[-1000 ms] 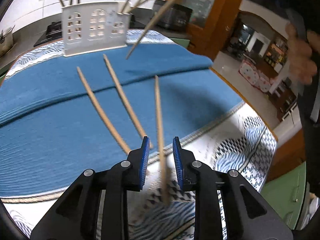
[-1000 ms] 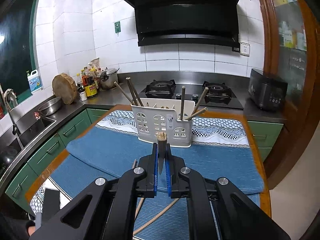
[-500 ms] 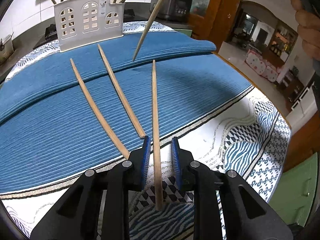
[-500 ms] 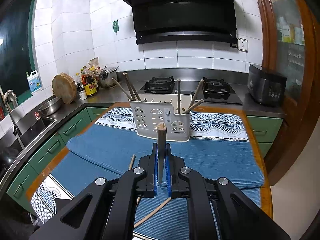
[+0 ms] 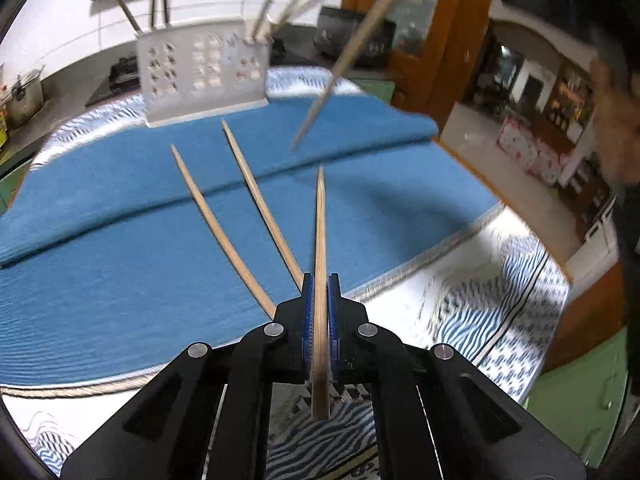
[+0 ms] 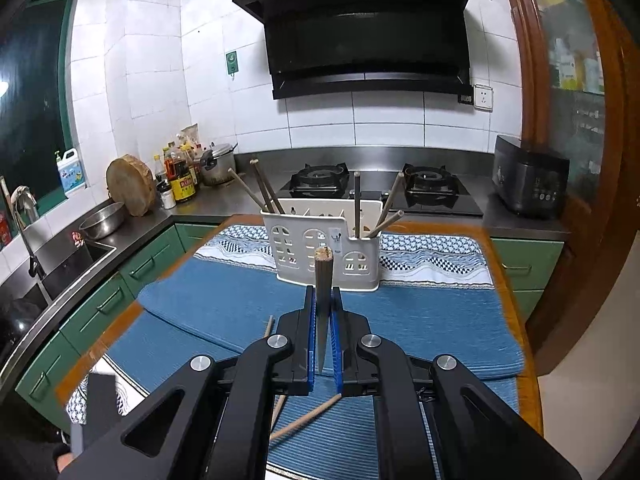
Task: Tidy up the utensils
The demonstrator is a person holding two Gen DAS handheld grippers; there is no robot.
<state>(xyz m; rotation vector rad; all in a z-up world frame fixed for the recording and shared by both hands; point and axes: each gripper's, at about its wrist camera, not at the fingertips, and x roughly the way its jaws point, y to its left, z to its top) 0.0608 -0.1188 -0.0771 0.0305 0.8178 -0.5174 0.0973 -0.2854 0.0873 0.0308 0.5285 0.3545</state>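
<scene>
Partly done, judging by the layout. White slotted holder [image 6: 325,249] standing at 12 o'clock on the blue mat [image 6: 420,320], already stocked: a few chopsticks leaning out of its compartment at 10 o'clock, a few more out of the one at 2 o'clock. Middle slot contents hard to tell.

Left gripper [image 5: 320,280] closed narrowly on a pale chopstick [image 5: 320,240], tip pointing toward 12 o'clock, butt end trailing back between the fingers. Whether lifted clear of the mat or just touching, cannot tell from the blur.

Right gripper [image 6: 323,292] clamped narrowly on a darker chopstick [image 6: 323,268], held on end, butt showing above the fingertips and lined up with the holder front, yet well short of it and not yet inserted. Same stick visible slanting through the air at 1 o'clock in the left wrist view.

Left to do: two loose chopsticks [image 5: 224,232] lying side by side on the mat at 11 o'clock of the left gripper, plus the two in hand. Four sticks to be slotted, by this estimate.
</scene>
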